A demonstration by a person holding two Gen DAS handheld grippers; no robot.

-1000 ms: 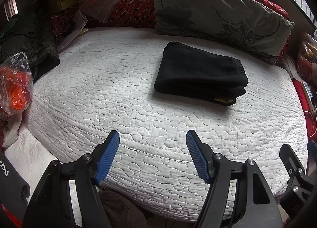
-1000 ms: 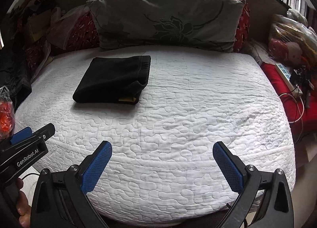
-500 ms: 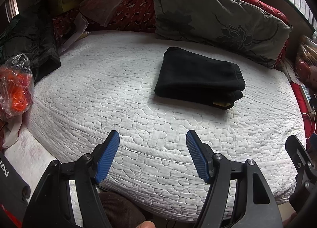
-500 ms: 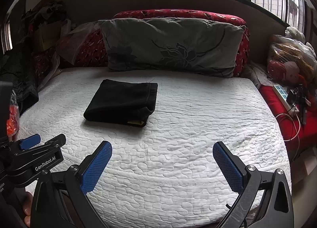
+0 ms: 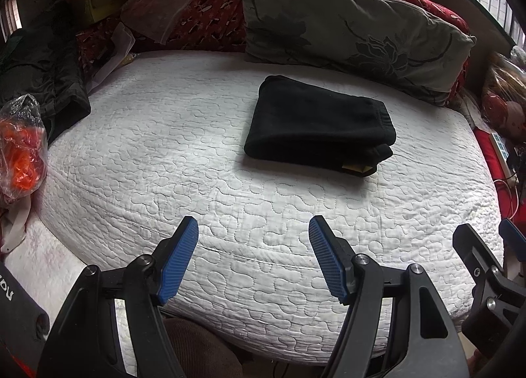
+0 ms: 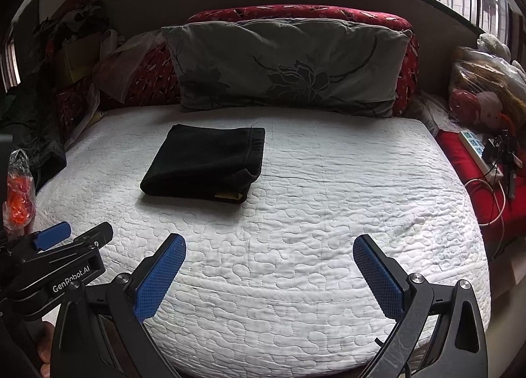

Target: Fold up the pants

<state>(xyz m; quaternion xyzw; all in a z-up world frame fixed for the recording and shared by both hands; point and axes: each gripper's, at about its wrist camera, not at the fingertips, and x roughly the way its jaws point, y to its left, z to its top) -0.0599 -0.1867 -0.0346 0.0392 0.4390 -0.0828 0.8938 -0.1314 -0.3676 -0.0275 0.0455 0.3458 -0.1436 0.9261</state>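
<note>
Yellow tag under black folded fleece pants (image 5: 315, 124) (image 6: 207, 164) partly hidden, unreadable. Pants compact rectangle on white quilted bedspread (image 5: 164, 164). Left gripper (image 5: 253, 246) and right gripper (image 6: 269, 266) both spread wide, holding nothing.

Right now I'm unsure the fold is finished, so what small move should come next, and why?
Probably none on the cloth: just draw both claws away. The black fleece pants already lie as a compact folded rectangle on the white quilted bedspread, and the left claw and right claw are open, empty, well short of them. Only a small yellow tag peeks out.
</note>
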